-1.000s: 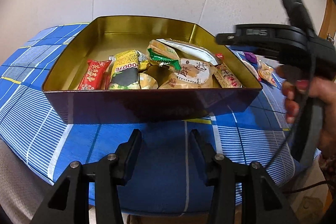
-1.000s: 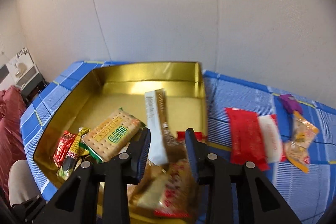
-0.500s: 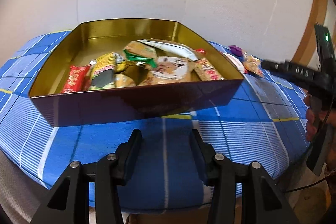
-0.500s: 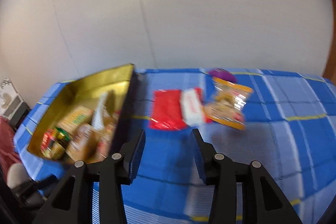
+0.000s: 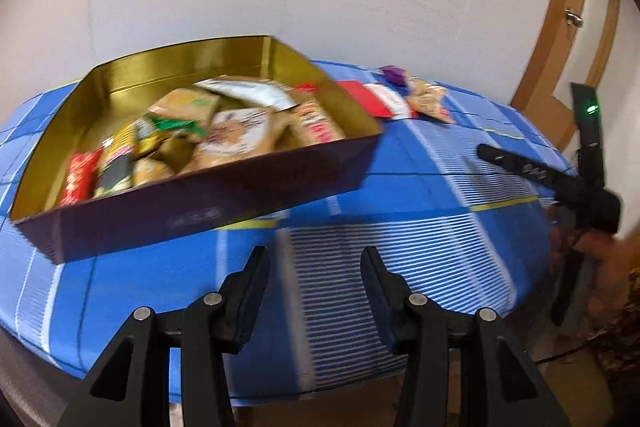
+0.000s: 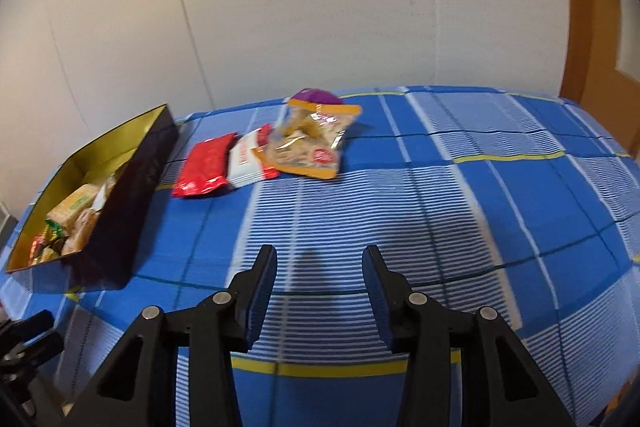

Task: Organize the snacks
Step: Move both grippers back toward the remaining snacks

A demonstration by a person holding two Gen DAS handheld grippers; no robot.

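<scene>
A gold-lined dark tin box (image 5: pixel 224 211) (image 6: pixel 132 187) sits on the blue checked tablecloth and holds several snack packets (image 5: pixel 236 131). Beside it on the cloth lie a red packet (image 6: pixel 206 165), a white-and-red packet (image 6: pixel 250 163), a clear orange-edged packet (image 6: pixel 310 143) and a small purple item (image 6: pixel 316 95). My left gripper (image 5: pixel 316 267) is open and empty, in front of the box's near wall. My right gripper (image 6: pixel 319 267) is open and empty, over bare cloth, well short of the loose packets. It also shows at the right of the left wrist view (image 5: pixel 560 183).
The table (image 6: pixel 480 227) stands against a white wall. A wooden door frame (image 6: pixel 592 7) is at the right. The table's near edge drops off just under both grippers.
My right gripper let go of a snack over the box, then swung right to face the loose packets. The left view has turned to the right.
</scene>
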